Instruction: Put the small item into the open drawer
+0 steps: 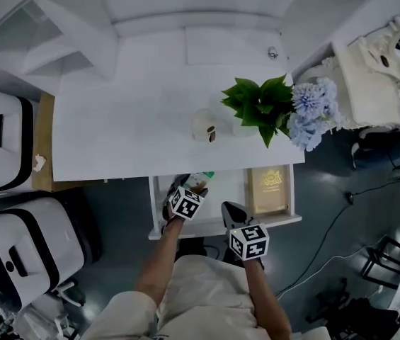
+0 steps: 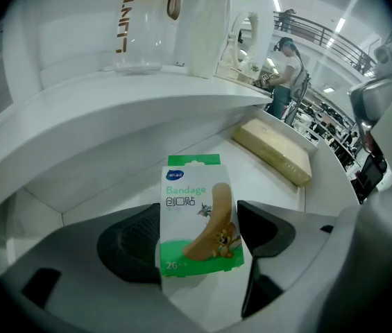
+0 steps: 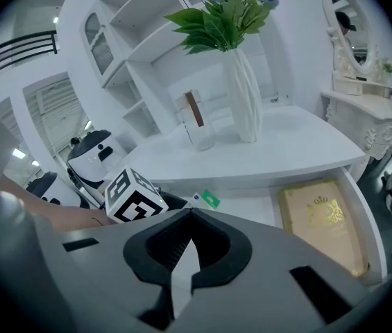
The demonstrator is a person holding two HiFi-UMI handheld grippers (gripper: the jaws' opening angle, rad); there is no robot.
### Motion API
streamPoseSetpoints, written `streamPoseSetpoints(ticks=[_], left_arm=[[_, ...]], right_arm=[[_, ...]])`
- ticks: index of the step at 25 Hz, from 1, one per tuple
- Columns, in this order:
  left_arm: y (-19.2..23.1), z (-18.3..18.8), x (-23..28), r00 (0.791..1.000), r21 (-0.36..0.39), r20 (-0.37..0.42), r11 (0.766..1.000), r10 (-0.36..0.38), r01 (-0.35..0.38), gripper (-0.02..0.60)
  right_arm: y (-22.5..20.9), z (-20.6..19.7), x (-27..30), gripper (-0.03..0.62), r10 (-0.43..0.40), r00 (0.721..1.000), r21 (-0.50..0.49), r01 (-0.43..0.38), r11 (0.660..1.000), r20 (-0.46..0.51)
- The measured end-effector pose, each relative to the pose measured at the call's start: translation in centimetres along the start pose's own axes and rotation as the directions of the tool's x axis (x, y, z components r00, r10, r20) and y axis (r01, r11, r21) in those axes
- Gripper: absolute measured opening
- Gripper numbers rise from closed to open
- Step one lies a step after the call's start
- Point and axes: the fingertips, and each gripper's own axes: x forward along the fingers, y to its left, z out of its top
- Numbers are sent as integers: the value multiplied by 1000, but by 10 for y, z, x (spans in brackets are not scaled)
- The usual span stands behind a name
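Note:
A small green-and-white bandage box (image 2: 194,207) stands upright between the jaws of my left gripper (image 2: 197,240), which is shut on it. In the head view the left gripper (image 1: 185,190) holds the bandage box (image 1: 201,180) over the left part of the open white drawer (image 1: 217,229), just below the table edge. My right gripper (image 1: 231,212) hovers at the drawer's front rim, right of the left one. Its jaws are shut with nothing between them in the right gripper view (image 3: 190,212). That view also shows the drawer (image 3: 261,198) and the bandage box (image 3: 205,199).
A flat gold box (image 1: 269,188) lies in the drawer's right part. On the white table (image 1: 129,133) stand a glass jar (image 1: 205,127) and a vase of leaves and blue flowers (image 1: 263,107). White machines (image 1: 1,142) stand at the left, a white dresser (image 1: 373,69) at the right.

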Motion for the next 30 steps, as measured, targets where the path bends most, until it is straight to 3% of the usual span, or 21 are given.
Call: streamPoseSetpoints(ticks=[12,30], left_arm=[[6,4,17,995,-95,-12,991,96,-97,360],[-5,5,-11,996,-10,-51,997,71,-72,364]], right_arm=[[-25,3,-17,25,42,999,-77,-44,996,-33],[-22,5,-5,25,65,998,-38,-65,997,5]])
